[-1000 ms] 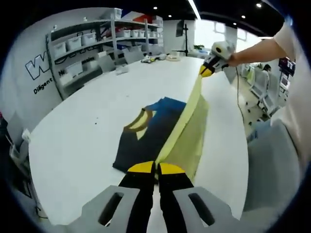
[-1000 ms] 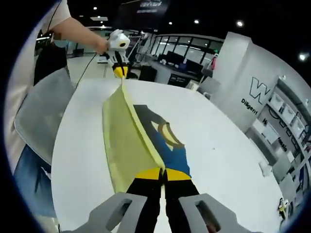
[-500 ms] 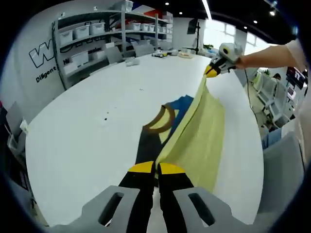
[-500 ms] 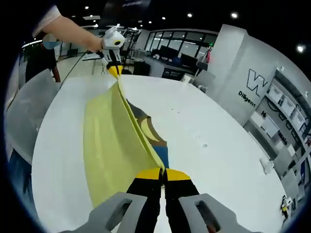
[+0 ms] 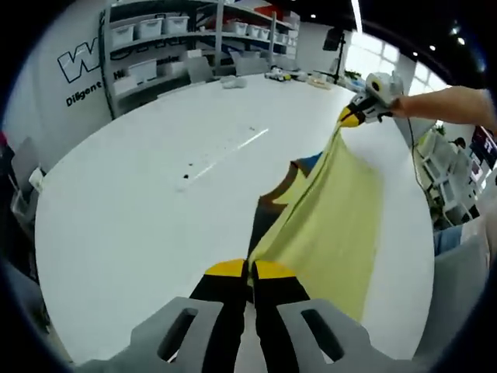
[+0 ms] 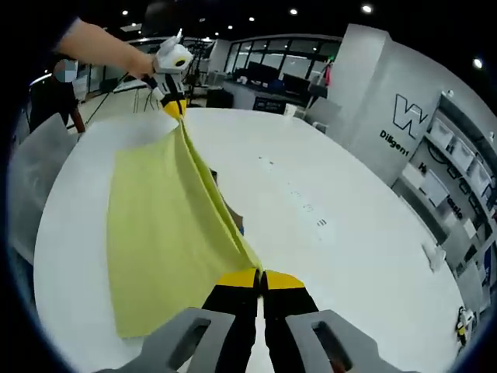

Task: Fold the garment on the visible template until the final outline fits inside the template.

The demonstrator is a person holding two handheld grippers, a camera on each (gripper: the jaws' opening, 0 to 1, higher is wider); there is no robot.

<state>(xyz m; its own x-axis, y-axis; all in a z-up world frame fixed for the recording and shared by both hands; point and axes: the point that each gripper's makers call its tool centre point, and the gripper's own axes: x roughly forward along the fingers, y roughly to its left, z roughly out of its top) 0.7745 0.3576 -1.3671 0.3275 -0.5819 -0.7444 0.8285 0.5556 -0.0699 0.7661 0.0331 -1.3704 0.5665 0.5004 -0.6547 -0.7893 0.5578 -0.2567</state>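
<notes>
A yellow garment (image 5: pixel 334 225) hangs stretched between my two grippers above the white table (image 5: pixel 116 217). My left gripper (image 5: pixel 248 270) is shut on one end of its raised edge. My right gripper (image 5: pixel 351 118), held by a hand, is shut on the far end. In the right gripper view the right gripper (image 6: pixel 262 278) pinches the garment (image 6: pixel 163 233) and the left gripper (image 6: pixel 172 106) holds the other end. A dark and blue piece with a brown curved band (image 5: pixel 278 194) lies on the table, mostly under the yellow cloth. I cannot tell whether it belongs to the same garment.
Shelves with white bins (image 5: pixel 194 27) line the wall behind the table. Small dark specks (image 5: pixel 186 176) and a white strip (image 5: pixel 233 151) mark the tabletop. Small objects (image 5: pixel 283 75) sit at its far end. A grey chair (image 6: pixel 39 179) stands at the table's edge.
Both grippers have carried the held yellow edge sideways across the dark piece toward the shelf side. The yellow cloth now covers most of it. Both grippers stay shut.
</notes>
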